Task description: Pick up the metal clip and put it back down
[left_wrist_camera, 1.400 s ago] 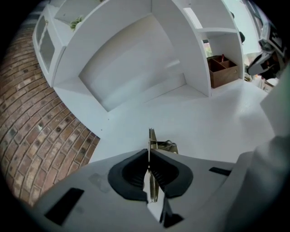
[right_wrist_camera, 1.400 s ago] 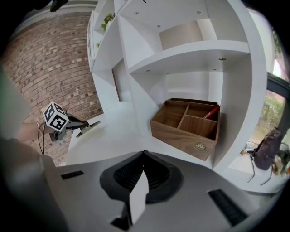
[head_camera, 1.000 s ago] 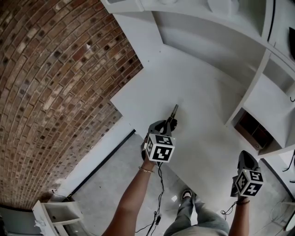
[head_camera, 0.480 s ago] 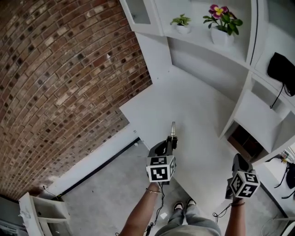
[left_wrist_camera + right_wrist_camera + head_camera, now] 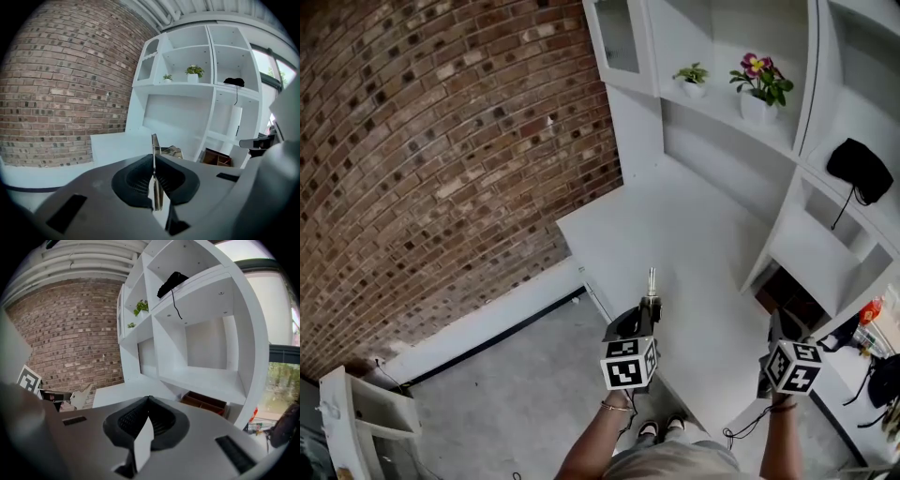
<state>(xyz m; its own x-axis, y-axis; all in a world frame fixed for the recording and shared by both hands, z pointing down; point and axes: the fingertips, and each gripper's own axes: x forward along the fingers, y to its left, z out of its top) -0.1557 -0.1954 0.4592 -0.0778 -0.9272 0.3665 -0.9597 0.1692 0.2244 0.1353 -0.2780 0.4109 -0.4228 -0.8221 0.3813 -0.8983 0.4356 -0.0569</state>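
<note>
A thin metal clip (image 5: 652, 281) sticks out forward from my left gripper (image 5: 649, 304), which is shut on it above the near edge of the white table (image 5: 694, 225). In the left gripper view the clip (image 5: 153, 143) stands on edge between the pressed pads, with a gold-coloured part beside it. My right gripper (image 5: 776, 323) hangs at the right over the table's near corner, shut with nothing in it; its pads (image 5: 136, 420) meet in the right gripper view. That view also shows the clip (image 5: 80, 397) at the far left.
A brick wall (image 5: 441, 169) runs along the left. White shelves (image 5: 825, 234) rise behind and to the right of the table, with two potted plants (image 5: 758, 77), a black object with a cord (image 5: 859, 171) and a brown box (image 5: 789, 292) in a low compartment. Grey floor (image 5: 506, 375) lies below.
The head view has swung upward, bringing the shelves and plants into sight. The left gripper, still holding the clip, now shows lower in the frame near the table's edge; the right has barely moved.
</note>
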